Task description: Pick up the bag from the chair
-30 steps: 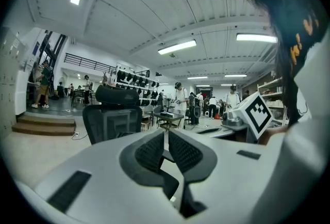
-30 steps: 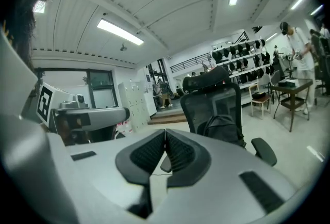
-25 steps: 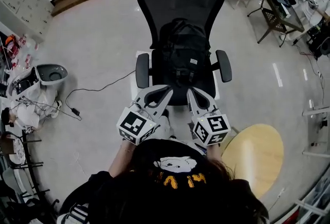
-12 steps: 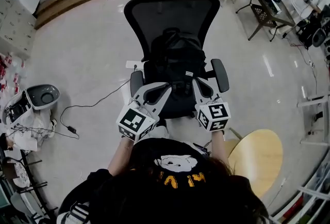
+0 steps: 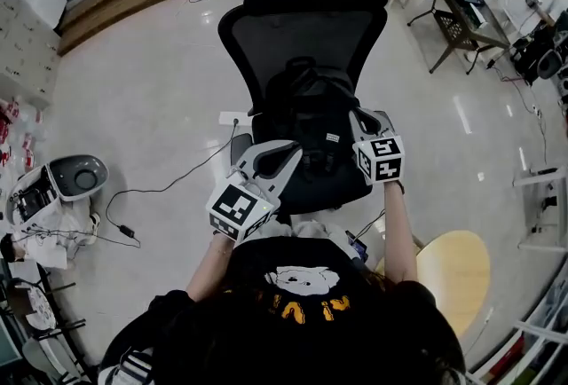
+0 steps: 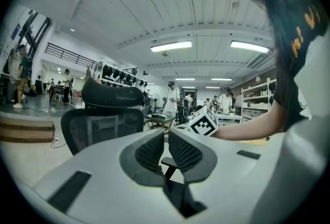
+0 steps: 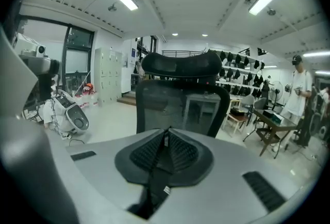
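Jaws of the left gripper [image 6: 166, 131] are slightly parted and nothing is gripped between them. Only the chair [image 5: 302, 28] is seen through the gap, and the bag [image 5: 306, 104] lies ahead of them and to their right. Jaws of the right gripper [image 7: 168, 131], held back at the chair's front edge half a second ago, are now pushed forward to the bag's right side and clenched on a black strap [image 7: 154, 181]. A hold is thus judged to be made, with lifting not yet begun. The bag is seen as a soft black backpack, propped against the chair's back.
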Demonstrator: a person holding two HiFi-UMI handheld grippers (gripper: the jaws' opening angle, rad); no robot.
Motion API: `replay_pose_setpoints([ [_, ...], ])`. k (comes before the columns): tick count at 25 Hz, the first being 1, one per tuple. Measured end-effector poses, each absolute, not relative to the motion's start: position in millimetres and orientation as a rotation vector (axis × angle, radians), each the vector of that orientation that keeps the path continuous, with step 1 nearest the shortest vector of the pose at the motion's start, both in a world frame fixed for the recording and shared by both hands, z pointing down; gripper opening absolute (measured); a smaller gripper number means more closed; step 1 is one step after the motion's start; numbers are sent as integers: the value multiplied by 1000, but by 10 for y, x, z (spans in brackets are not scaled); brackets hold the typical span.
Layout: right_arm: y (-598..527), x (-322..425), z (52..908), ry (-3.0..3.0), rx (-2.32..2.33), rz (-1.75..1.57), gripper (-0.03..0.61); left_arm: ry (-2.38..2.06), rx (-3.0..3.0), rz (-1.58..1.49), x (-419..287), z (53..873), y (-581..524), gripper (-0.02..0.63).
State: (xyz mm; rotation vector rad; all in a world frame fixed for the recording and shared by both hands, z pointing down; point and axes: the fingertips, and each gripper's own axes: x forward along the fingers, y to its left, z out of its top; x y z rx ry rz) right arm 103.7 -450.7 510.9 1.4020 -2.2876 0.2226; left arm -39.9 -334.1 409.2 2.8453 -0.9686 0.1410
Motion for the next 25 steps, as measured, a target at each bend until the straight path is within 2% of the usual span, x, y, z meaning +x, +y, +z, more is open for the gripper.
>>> replay_pose_setpoints([
  [9, -5117, 1242, 5402, -2193, 1269, 205, 14, -985, 2811, 194, -427, 4175, -3513, 31],
  [11, -5246, 1275, 5505, -2190, 1200, 214, 117, -1001, 2796, 205, -390, 4216, -3568, 31],
  [12, -5311, 1289, 5567, -2190, 1169, 225, 142, -1012, 2787, 211, -371, 4238, -3599, 31],
  [18, -5693, 1371, 5985, -2158, 1029, 273, 237, -1096, 2716, 238, -314, 4302, -3838, 31],
  [25, -5981, 1359, 6506, -2116, 877, 336, 312, -1193, 2635, 297, -297, 4356, -4095, 31],
])
